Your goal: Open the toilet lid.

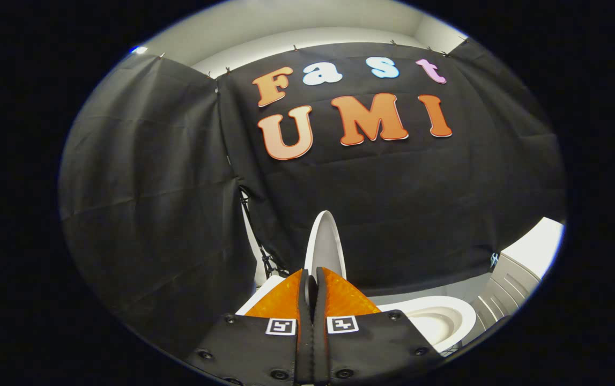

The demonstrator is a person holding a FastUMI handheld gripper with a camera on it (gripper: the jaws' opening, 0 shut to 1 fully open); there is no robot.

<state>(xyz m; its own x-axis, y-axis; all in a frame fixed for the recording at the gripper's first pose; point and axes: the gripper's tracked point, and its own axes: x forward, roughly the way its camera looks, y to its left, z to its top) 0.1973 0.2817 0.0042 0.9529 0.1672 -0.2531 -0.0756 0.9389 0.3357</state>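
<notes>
The gripper (312,279) points forward and slightly upward toward the booth's black cloth wall (152,203). Its two fingers (278,303) are drawn nearly together, and the rim of the toilet lid (326,241) sits in the narrow slot between their tips – the gripper is clenched on the lid's edge, with a finger pressing on each side.

The lid is white and stands raised, almost upright. It is seen edge-on, so it appears as a tall, slim, rounded blade rising from between the fingertips and showing pale against the dark cloth behind it.

Just to the right of the fingers and lower down lies the toilet bowl (436,321) – white, with its rounded rim and hollow uncovered. A flat white surface shows just left of the fingers, touching the base of the lid's side of the scene; what it belongs to is hard to tell.

Farther right, beyond the bowl, stands a pale grey cabinet (505,289) with grooved panel fronts and a white top.

Left of the lid, where two cloth panels meet, a thin dark metal frame (256,241) shows in the gap.

Above the cloth runs a strip of pale ceiling (286,27).
</notes>
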